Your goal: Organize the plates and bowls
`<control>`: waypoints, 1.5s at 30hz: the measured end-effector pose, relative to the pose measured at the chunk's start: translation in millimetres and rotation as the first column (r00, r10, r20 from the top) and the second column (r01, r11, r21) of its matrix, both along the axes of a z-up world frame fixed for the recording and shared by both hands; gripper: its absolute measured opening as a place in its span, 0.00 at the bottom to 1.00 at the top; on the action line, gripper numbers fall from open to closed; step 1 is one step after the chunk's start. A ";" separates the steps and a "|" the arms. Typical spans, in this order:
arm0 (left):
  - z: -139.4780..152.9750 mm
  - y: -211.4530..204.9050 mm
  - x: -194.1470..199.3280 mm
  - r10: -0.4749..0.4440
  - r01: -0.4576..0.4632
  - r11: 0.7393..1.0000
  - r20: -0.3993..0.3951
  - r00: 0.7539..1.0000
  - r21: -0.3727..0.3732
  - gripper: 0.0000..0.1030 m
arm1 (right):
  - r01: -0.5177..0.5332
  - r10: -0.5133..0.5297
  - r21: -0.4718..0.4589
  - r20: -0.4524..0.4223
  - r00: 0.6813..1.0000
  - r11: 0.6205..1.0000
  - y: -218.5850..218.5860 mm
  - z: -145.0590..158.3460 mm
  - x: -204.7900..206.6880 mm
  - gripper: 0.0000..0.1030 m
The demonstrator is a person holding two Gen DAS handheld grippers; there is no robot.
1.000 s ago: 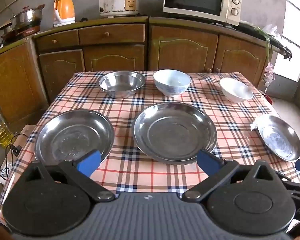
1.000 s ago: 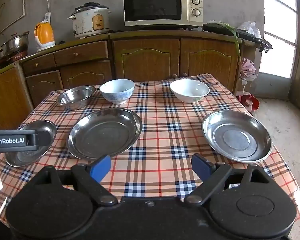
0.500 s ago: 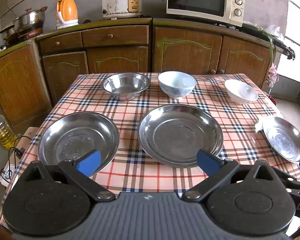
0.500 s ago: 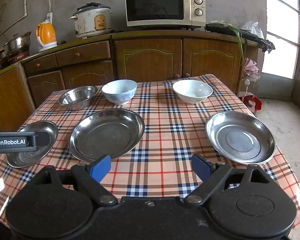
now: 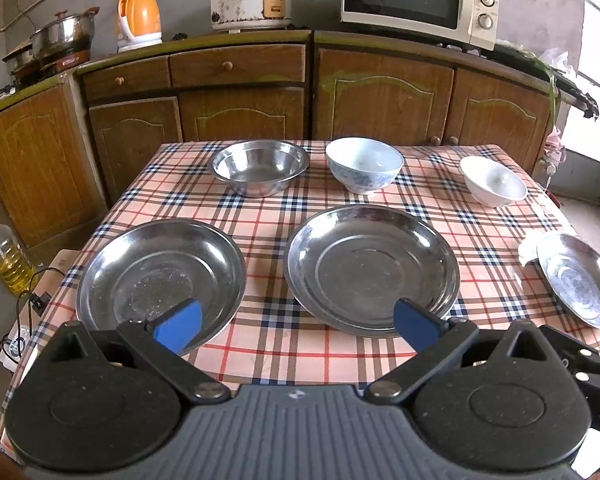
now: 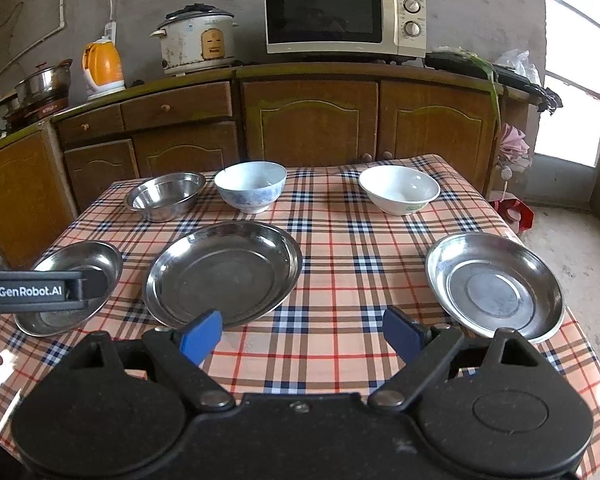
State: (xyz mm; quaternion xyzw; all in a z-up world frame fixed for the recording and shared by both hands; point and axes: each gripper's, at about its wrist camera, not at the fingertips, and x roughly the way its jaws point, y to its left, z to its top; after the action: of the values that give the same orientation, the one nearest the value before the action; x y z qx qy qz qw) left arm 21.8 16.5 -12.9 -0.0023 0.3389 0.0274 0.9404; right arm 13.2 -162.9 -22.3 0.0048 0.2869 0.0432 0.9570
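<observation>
Left gripper (image 5: 298,322) is hovering over the near edge of the bench (image 5: 260,344), jaws spread wide, holding nothing. Right gripper (image 6: 300,330) is doing likewise, jaws wide and empty.

Left view: one steel plate (image 5: 160,276) is sitting partly behind the left jaw, a larger steel plate (image 5: 372,268) partly behind the right jaw. Third steel plate (image 5: 576,276) is lying far right, partly hidden. Beyond the jaws: steel bowl (image 5: 260,166), blue-patterned bowl (image 5: 364,164), white bowl (image 5: 492,180).

Right view: "GenRobot.AI" is reading clearly on the left gripper's side. Microwave (image 6: 344,16) badge is too small to read.
</observation>
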 end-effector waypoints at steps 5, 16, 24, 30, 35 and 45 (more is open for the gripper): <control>-2.7 3.1 6.0 0.007 -0.007 1.000 -0.007 1.000 0.003 1.00 | -0.010 0.010 -0.002 0.002 1.000 1.000 4.2 -1.8 7.6 0.99; -10.1 10.0 23.4 0.026 -0.026 1.000 -0.018 1.000 0.004 1.00 | -0.027 0.027 -0.018 0.010 1.000 0.999 11.1 -5.7 29.9 0.99; -18.9 12.5 37.6 0.026 -0.026 1.000 -0.030 0.999 0.000 1.00 | -0.027 0.027 -0.034 -0.006 1.000 0.999 11.4 -15.9 51.1 0.99; -28.7 14.0 46.2 0.028 -0.029 1.000 -0.048 0.998 -0.007 1.00 | -0.036 0.036 -0.042 -0.022 0.999 0.998 11.5 -26.8 76.0 0.99; -31.9 12.7 62.3 0.024 -0.024 1.000 -0.044 0.999 -0.003 1.00 | -0.038 0.037 -0.044 -0.036 0.999 0.998 10.7 -36.1 101.2 0.99; -42.5 15.2 91.2 0.024 -0.024 1.000 -0.047 0.999 0.003 1.00 | -0.042 0.040 -0.014 -0.106 0.994 0.999 6.2 -64.6 150.4 0.99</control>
State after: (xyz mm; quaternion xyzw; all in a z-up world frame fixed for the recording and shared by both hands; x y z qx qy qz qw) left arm 113.0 31.7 -55.4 -0.0045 0.3611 0.0391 0.9317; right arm 163.6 -156.8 -86.9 -0.0067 0.3374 0.0599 0.9394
